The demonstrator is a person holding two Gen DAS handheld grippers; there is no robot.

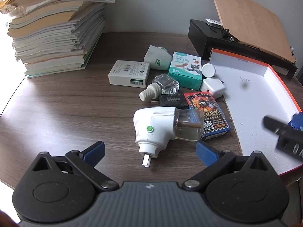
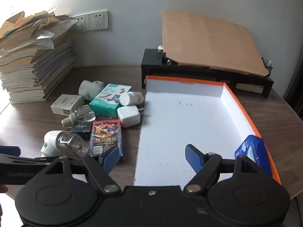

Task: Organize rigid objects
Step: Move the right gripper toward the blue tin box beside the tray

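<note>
A pile of small rigid items lies on the wooden table. A white plug-in vaporiser with a clear bottle (image 1: 161, 128) lies just ahead of my open, empty left gripper (image 1: 150, 151); it also shows in the right wrist view (image 2: 62, 143). Behind it are a red card box (image 1: 206, 111), a black charger (image 1: 173, 100), a clear bottle (image 1: 162, 87), a white charger (image 1: 213, 88), a teal plaster box (image 1: 185, 69) and a white box (image 1: 128, 72). The orange-edged white tray (image 2: 189, 124) holds a blue box (image 2: 250, 149) in its near right corner. My right gripper (image 2: 152, 157) is open and empty over the tray's near edge.
A tall stack of books and papers (image 1: 55, 26) stands at the back left. A black stand with a tan board (image 2: 208, 41) on it sits behind the tray. Wall sockets (image 2: 98, 20) are on the back wall.
</note>
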